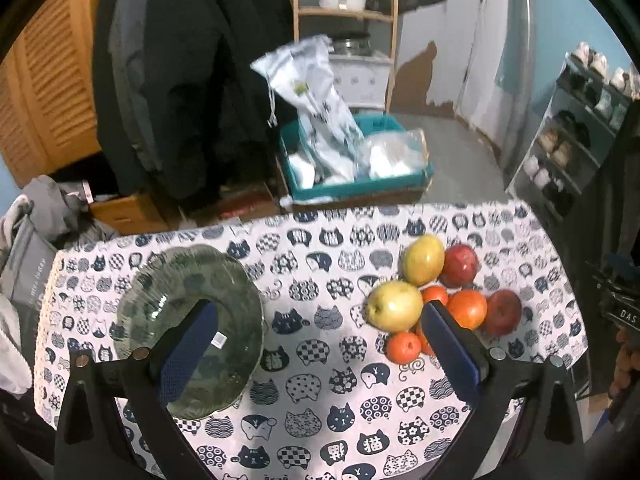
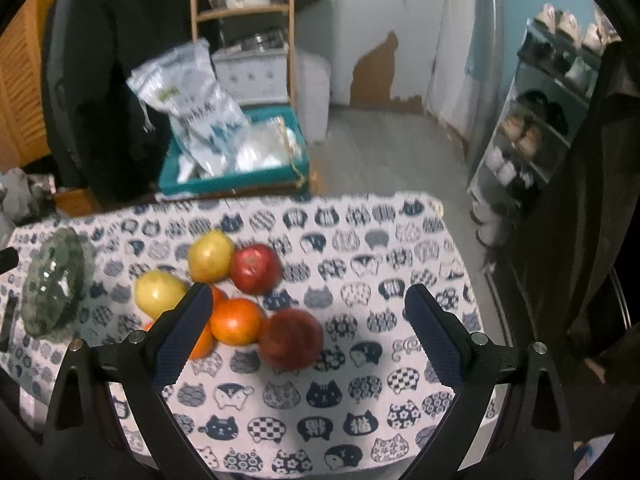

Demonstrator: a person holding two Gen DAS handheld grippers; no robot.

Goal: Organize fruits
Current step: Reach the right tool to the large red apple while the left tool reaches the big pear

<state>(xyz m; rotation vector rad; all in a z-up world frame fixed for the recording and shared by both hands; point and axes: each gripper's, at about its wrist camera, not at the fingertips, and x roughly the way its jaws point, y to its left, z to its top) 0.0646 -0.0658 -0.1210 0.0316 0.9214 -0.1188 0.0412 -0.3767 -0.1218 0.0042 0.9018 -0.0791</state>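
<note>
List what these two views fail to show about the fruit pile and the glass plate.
- Oranges: the full count; jaws cover part of the pile in both views.
- Near red apple: surface blurred, right wrist view.
- Glass plate: centre hidden behind the left jaw; seen edge-on, right wrist view.

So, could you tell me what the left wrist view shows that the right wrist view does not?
Only the left wrist view shows the glass plate nearly whole, a small orange in front of the pile, and the open left gripper. Only the right wrist view shows the open right gripper and the bare cloth right of the fruit. Both share the cat-print tablecloth, yellow apples and red apples.
</note>
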